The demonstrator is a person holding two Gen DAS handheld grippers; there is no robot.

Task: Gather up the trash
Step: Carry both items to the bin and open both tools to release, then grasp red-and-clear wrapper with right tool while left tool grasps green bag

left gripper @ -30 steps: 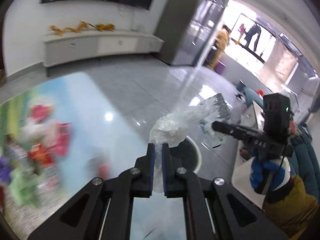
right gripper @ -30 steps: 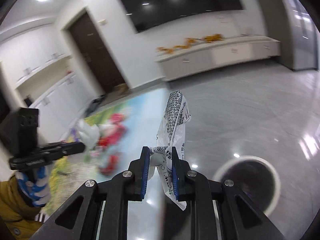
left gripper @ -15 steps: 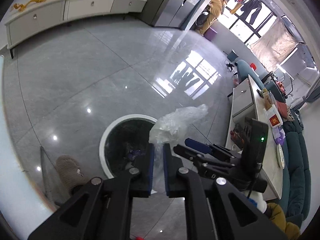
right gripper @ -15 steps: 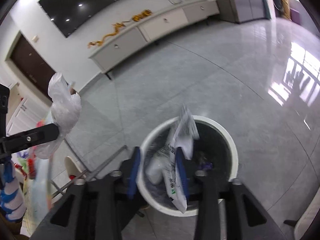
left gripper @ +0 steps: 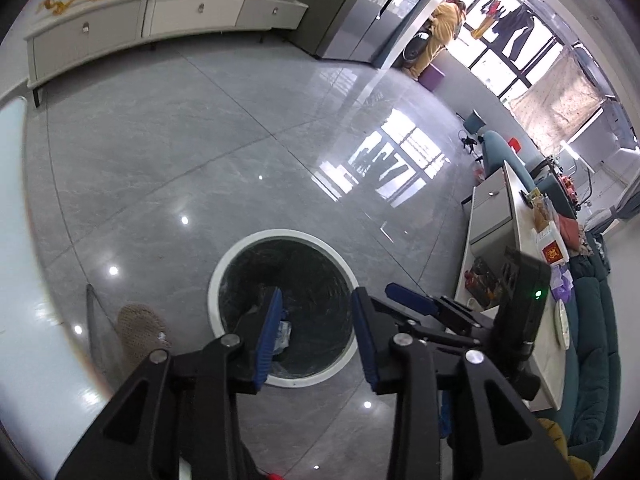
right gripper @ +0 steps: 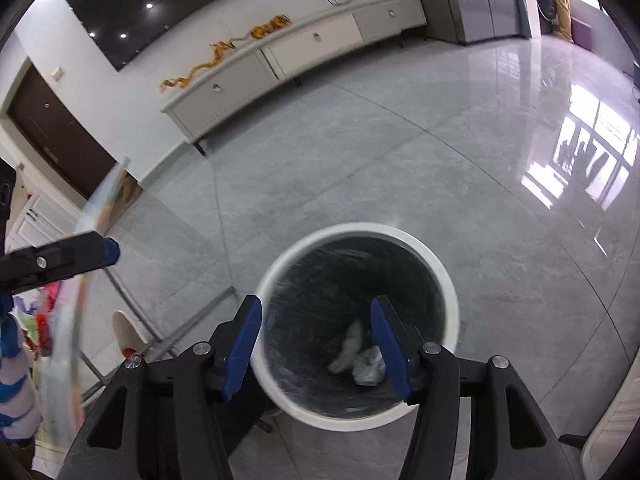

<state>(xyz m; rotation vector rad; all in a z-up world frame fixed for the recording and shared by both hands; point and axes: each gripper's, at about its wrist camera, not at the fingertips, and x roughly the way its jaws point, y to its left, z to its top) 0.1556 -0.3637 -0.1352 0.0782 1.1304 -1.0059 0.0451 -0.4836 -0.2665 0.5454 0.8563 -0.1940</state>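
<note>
A: Left wrist view: what do the left gripper (left gripper: 316, 326) and the right gripper (right gripper: 316, 344) hold?

B: Nothing. Both hang over the white-rimmed trash bin (right gripper: 448, 280), blue pads spread wide apart.

A: Where is the trash?

B: Crumpled plastic wrappers (right gripper: 360, 354) lie at the bottom of the dark-lined bin, which stands on the grey tiled floor (right gripper: 400, 160). A beige slipper (left gripper: 140, 328) lies just beside the bin.
</note>
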